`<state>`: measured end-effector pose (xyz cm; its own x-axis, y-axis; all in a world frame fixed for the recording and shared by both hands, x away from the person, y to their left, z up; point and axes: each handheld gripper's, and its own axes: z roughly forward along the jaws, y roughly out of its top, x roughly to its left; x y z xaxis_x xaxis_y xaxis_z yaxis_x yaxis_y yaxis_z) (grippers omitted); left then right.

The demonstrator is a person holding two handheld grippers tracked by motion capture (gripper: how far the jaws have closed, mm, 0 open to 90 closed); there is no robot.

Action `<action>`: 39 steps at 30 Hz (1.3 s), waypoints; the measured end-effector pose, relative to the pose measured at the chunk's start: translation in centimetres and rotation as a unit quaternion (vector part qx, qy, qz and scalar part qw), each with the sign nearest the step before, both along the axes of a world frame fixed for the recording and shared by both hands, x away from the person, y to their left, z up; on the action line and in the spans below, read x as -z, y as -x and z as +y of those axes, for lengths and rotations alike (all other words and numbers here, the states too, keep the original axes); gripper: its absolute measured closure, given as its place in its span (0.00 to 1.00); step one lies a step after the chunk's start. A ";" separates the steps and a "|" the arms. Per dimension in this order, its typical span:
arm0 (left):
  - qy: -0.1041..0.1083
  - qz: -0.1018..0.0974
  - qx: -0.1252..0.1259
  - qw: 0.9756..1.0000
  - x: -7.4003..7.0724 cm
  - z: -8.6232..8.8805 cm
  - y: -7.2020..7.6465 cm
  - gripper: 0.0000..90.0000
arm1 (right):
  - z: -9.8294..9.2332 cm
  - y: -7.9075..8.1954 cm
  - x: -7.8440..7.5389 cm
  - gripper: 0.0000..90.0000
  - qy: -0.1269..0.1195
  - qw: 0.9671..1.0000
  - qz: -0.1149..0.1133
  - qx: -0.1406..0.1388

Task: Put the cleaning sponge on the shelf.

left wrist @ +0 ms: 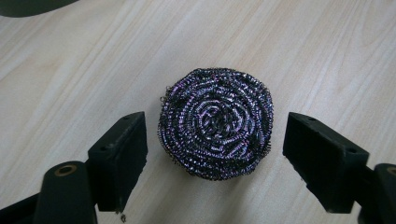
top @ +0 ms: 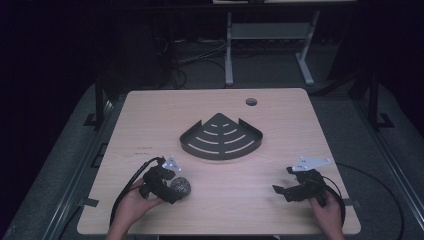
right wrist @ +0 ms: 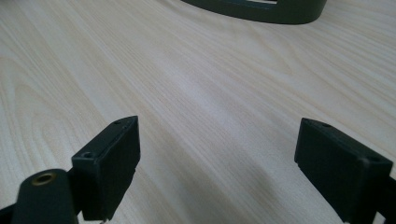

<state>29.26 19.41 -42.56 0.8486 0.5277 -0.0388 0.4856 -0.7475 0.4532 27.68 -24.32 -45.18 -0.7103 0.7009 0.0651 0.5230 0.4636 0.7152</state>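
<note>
Your left hand-held gripper (left wrist: pixel 215 140) straddles the steel-wool scourer (left wrist: pixel 215 122), which lies flat on the wooden surface (top: pixel 150 120) near its front left, well apart from the dark fan-shaped slotted tray (top: pixel 222 138) sitting at the middle. In the left gripper view the jaws stand apart: the left pad is just beside the scourer's edge, the right pad has a clear strip of bare wood between it and the coil. Nothing is clamped yet.

The off-centre stance is your main risk. If you squeeze from here, one pad will likely meet the wire first and shove the scourer sideways across the smooth wood before the other arrives (it looks light and will slide easily). Centre it first.

The coil is springy, so a shallow pinch on its upper loops may just compress it and let it pop free as you lift; get the pads low, near the wood, without scraping it.

Loose wire loops could also snag on a pad's corner and cling when you let go over the tray.

Your right hand-held gripper (right wrist: pixel 217 163) rests wide apart and empty over bare wood at the front right, with the tray's rim ahead of it; it's clear of the work.
</note>
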 end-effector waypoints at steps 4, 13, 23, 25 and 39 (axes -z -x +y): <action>-0.007 0.006 0.001 1.000 0.3 -0.2 -0.2 0.25 | 0.0 0.0 0.0 0.15 0.000 1.000 0.001 0.000; -0.014 0.012 -0.002 1.000 0.6 -0.5 -0.6 0.27 | 0.1 0.0 0.0 0.15 -0.002 1.000 0.001 0.000; -0.021 0.018 0.004 1.000 0.9 -0.9 -0.8 0.33 | 0.0 0.0 0.0 0.15 -0.001 1.000 0.000 -0.001; -0.021 0.017 0.004 1.000 0.9 -0.9 -0.8 0.33 | 0.0 0.0 0.0 0.15 -0.002 1.000 0.000 -0.001; -0.017 0.018 0.001 1.000 0.7 -0.8 -0.9 0.38 | 0.0 0.0 0.0 0.15 -0.003 1.000 0.001 -0.001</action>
